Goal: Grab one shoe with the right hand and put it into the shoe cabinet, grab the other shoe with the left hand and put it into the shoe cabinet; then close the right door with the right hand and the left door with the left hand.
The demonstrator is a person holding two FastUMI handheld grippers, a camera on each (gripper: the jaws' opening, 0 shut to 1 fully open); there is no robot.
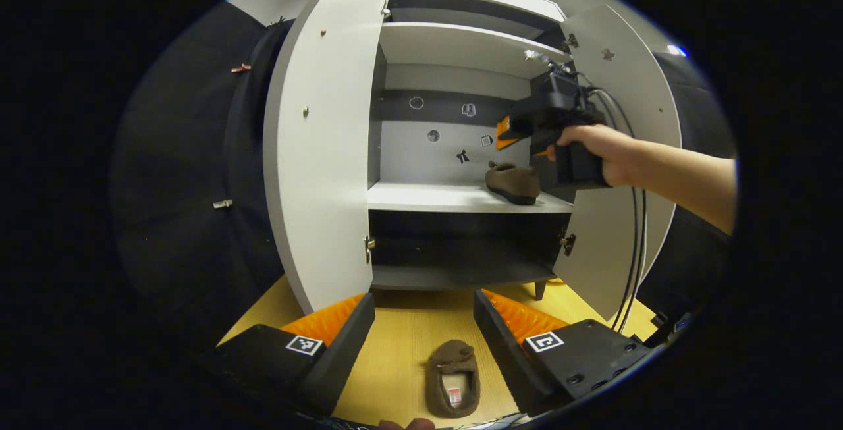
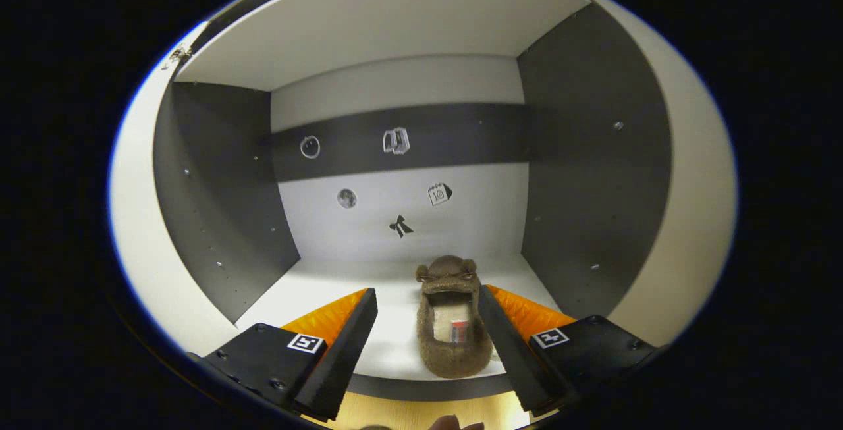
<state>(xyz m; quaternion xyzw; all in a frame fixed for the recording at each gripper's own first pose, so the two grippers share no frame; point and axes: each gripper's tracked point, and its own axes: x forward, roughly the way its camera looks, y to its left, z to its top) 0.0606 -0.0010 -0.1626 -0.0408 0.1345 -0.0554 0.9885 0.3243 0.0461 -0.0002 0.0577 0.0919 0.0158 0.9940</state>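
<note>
A brown slipper (image 1: pixel 452 377) lies on the wooden floor (image 1: pixel 395 351), toe toward the cabinet, between the spread fingers of my left gripper (image 1: pixel 423 344), which is open above it. A second brown slipper (image 1: pixel 512 182) rests on the right side of the cabinet's middle shelf (image 1: pixel 428 197). A hand holds my right gripper (image 1: pixel 510 135) just above and right of that slipper. In the right gripper view this slipper (image 2: pixel 454 324) sits on the shelf (image 2: pixel 316 285) between the parted fingers of the open right gripper (image 2: pixel 428 344), close to the right finger.
Both cabinet doors stand wide open: the left door (image 1: pixel 316 153) and the right door (image 1: pixel 619 153). An upper shelf (image 1: pixel 461 45) and a dark lower compartment (image 1: pixel 461 252) flank the middle shelf. Cables (image 1: pixel 635 232) hang from the right gripper.
</note>
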